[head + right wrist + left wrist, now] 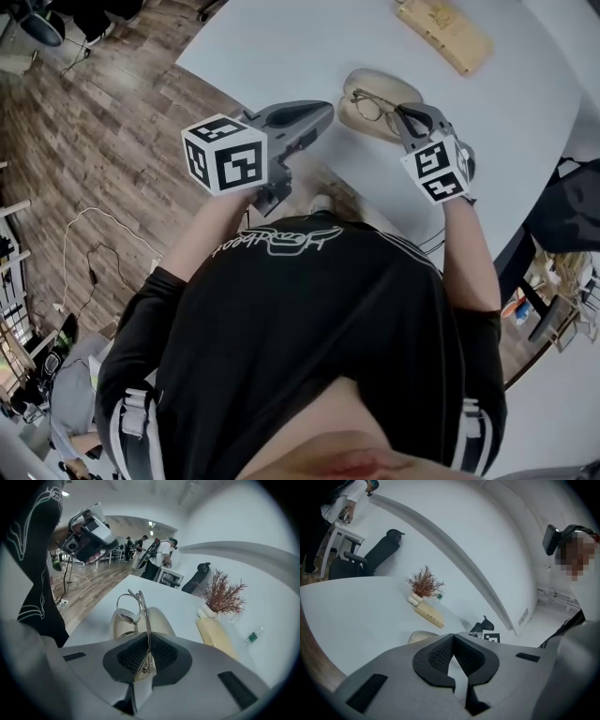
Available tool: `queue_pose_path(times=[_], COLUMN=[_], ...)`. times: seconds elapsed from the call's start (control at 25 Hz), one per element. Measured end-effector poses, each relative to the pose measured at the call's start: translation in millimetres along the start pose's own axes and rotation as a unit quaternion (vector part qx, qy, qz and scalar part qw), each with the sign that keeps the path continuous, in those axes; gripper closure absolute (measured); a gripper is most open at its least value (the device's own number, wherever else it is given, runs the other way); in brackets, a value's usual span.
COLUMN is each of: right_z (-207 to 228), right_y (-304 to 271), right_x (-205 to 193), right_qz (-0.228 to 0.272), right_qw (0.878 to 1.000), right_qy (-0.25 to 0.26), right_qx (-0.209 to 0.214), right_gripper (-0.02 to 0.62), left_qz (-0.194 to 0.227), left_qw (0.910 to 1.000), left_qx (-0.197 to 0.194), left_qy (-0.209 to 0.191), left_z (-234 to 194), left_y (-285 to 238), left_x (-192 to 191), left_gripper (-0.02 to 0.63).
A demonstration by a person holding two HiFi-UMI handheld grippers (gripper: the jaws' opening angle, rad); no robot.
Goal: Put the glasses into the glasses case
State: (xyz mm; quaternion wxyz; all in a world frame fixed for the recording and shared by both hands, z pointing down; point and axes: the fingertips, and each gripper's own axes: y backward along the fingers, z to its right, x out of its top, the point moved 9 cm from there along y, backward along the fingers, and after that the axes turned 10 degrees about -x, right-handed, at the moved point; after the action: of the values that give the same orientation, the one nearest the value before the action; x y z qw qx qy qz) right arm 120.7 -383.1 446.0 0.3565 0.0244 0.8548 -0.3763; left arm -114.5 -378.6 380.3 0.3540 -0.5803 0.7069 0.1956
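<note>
Thin metal-framed glasses (367, 105) hang folded over the open beige glasses case (392, 87) on the white table (281, 47). My right gripper (401, 114) is shut on them. In the right gripper view the frame (143, 616) runs between the black pads (161, 654), with one round lens above the case (161, 623). My left gripper (323, 111) hovers just left of the case near the table's edge, shut with nothing in it. In the left gripper view its jaws (454, 656) meet, and the case (421, 635) shows beyond them.
A long beige wooden block (445, 33) lies at the far side of the table, beside a small vase of dried red twigs (222, 597). The table's near edge (309, 169) borders wood floor. An office chair (375, 555) and several people (159, 555) are in the background.
</note>
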Motion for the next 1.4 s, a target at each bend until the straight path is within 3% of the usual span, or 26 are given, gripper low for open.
queue_pose_path(times=[0.4,0.72,1.08,1.4], right_z=[-11.7,-17.0,-22.2,-22.1], right_y=[-26.8,-38.9,-53.1,-55.2], right_x=[-6.2,-7.1,-9.4,-12.0], right_qz=[-0.035,-0.078,-0.111,-0.119], right_qw=[0.997,0.993,0.988,0.989], right_qy=[0.037,0.05,0.083,0.058], right_qx=[0.053,0.072,0.066,0.066], right_gripper=[0.572,0.572,0.572,0.571], left_qz=[-0.002,0.02,0.031,0.036], left_qw=[0.9999,0.9995,0.999,0.999], left_qx=[0.012,0.022,0.027,0.025], left_qy=[0.007,0.014,0.019,0.008], left_z=[-10.2,-14.0,-15.7,-9.2], left_y=[4.7,22.4,34.0,37.2], left_x=[0.5,5.4,2.4,4.4], left_gripper=[0.6,0.6,0.6,0.6])
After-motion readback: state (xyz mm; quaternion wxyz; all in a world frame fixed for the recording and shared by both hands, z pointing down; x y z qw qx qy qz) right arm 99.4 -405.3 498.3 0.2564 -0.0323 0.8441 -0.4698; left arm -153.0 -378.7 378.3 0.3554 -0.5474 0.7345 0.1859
